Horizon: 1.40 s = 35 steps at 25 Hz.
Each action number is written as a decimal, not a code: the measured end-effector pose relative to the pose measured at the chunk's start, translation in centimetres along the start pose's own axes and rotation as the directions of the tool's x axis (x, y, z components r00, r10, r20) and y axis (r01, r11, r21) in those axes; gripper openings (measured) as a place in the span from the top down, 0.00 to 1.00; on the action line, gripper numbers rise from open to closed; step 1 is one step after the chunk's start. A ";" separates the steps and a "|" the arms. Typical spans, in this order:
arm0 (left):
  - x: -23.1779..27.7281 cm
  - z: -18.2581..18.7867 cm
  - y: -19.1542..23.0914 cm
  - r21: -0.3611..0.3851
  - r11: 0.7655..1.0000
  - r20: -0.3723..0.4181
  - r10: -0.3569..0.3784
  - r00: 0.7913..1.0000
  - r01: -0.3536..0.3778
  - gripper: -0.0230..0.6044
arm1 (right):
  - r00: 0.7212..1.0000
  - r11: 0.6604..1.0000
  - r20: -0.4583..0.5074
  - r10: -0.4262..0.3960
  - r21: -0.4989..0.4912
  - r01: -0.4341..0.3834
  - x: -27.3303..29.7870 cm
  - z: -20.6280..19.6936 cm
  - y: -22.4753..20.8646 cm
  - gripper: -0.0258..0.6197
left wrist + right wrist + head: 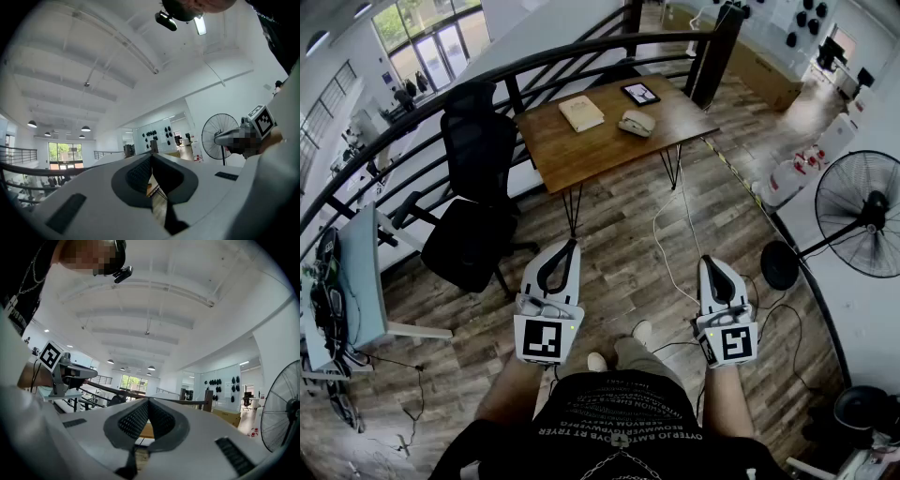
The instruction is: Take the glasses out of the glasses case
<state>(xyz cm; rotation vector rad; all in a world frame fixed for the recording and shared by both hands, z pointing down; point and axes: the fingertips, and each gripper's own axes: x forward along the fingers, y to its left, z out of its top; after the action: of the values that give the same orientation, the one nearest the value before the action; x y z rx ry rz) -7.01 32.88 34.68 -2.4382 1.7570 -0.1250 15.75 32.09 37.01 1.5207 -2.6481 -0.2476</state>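
Observation:
A pale grey glasses case [636, 122] lies closed on the wooden table [581, 155], well ahead of me; no glasses show. My left gripper [573, 244] and right gripper [707, 261] are held level in front of my body, over the wood floor and well short of the table. Both are shut with nothing between the jaws. In the left gripper view the left gripper [151, 157] has its tips together and a strip of the table shows through the gap behind them. The right gripper view shows the right gripper [149, 400] closed the same way, facing the table.
A beige book [581, 112] and a dark tablet [639, 92] also lie on the table. A black office chair [473, 187] stands to its left, with a dark railing [581, 52] behind. A standing fan [862, 211] is at the right, and cables [680, 234] trail across the floor.

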 end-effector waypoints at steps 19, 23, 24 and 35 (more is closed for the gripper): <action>-2.7 -1.5 0.4 -0.032 0.999 -0.016 -0.017 1.000 0.017 0.92 | 0.998 0.998 -0.017 0.056 0.021 -0.056 -1.8 0.0 3.3 0.75; -3.0 -2.3 0.6 -0.043 0.999 -0.028 -0.023 0.999 0.022 0.92 | 0.998 0.997 -0.007 0.069 0.044 -0.069 -1.8 0.1 3.7 0.70; -3.0 -2.4 0.8 -0.045 0.999 -0.033 -0.022 0.999 0.021 0.92 | 0.998 0.997 -0.023 0.063 0.042 -0.062 -1.7 -0.2 3.5 0.70; -1.0 -4.4 3.3 -0.070 0.997 -0.077 -0.019 0.997 0.014 0.92 | 0.996 0.996 -0.068 0.055 0.067 -0.051 1.7 -1.6 3.3 0.67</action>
<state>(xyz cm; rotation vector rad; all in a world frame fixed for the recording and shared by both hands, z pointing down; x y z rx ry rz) -11.10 32.55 38.49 -2.5301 1.8022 -0.1654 12.36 32.07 39.19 1.4468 -2.6621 -0.1038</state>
